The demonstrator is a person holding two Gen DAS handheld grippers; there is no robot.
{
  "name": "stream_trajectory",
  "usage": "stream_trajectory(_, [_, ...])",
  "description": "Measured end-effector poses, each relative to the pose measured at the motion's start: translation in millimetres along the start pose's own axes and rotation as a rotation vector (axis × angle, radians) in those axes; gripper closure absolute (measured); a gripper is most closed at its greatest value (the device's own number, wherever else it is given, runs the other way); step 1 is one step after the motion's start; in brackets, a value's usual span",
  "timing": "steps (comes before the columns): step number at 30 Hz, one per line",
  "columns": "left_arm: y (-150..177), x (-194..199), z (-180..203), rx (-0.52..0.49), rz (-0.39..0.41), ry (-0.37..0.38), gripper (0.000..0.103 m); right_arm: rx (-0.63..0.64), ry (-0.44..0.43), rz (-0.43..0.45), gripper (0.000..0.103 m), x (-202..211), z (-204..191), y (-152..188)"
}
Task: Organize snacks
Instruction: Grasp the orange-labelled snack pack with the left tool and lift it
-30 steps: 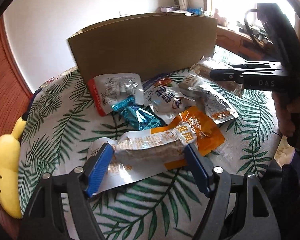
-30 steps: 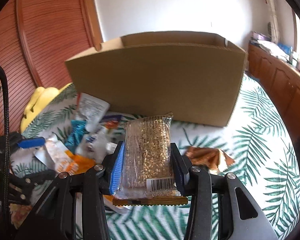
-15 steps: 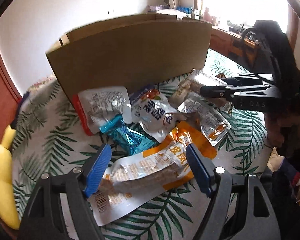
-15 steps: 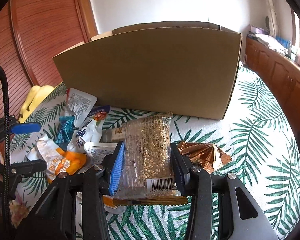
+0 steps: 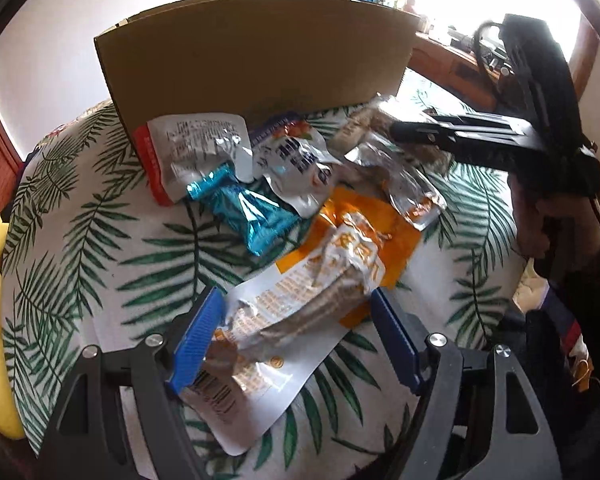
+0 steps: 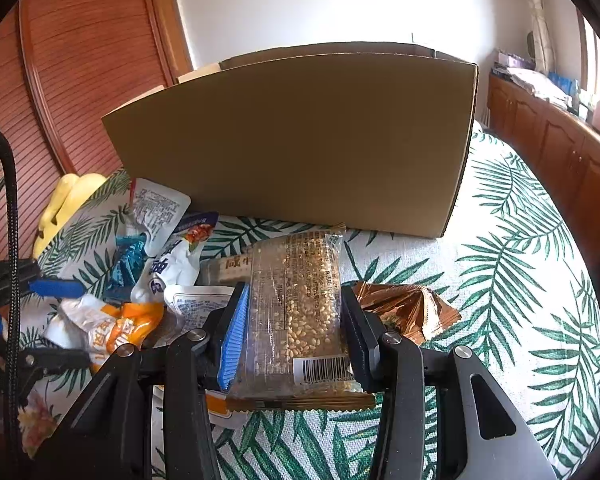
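Left gripper (image 5: 296,336), low in its frame, straddles an orange-and-white snack packet (image 5: 300,308), blue pads apart, neither clearly pressing; cardboard box (image 5: 256,68) fills the upper centre; right gripper (image 6: 294,334), bottom centre, clamps a sesame bar packet (image 6: 300,304) below that box (image 6: 300,140).

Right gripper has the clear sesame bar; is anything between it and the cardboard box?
Only the box's own near wall rises ahead of the sesame bar gripped by the right gripper. The tablecloth between them looks bare.
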State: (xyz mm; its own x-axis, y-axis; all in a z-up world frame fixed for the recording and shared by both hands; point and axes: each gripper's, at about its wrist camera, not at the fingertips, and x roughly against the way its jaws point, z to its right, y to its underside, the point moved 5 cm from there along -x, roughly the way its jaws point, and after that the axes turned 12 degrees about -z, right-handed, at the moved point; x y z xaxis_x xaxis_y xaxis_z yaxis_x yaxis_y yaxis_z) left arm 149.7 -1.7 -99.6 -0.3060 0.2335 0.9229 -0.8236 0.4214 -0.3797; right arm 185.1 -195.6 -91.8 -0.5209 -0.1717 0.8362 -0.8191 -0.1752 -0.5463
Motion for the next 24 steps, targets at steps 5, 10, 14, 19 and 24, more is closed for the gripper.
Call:
stream_trajectory(5, [4,-7,12,-0.044,-0.014,-0.062,0.024,0.001,0.001,0.000,0.059,0,0,0])
stream_trajectory(10, [-1,-11,16,-0.039,-0.013,-0.073,0.020,-0.002,0.006,-0.001,0.058,-1,0,0])
stream_trajectory(14, [-9,-15,20,-0.037,-0.016,-0.066,0.019,-0.002,0.009,-0.001,0.058,-2,0,0])
stream_trajectory(19, [-28,-26,28,-0.042,-0.023,-0.049,0.015,-0.001,0.009,0.000,0.058,-2,0,0])
stream_trajectory(24, [-30,-28,32,-0.047,-0.005,-0.042,0.017,-0.001,0.005,0.002,0.058,-2,0,0])
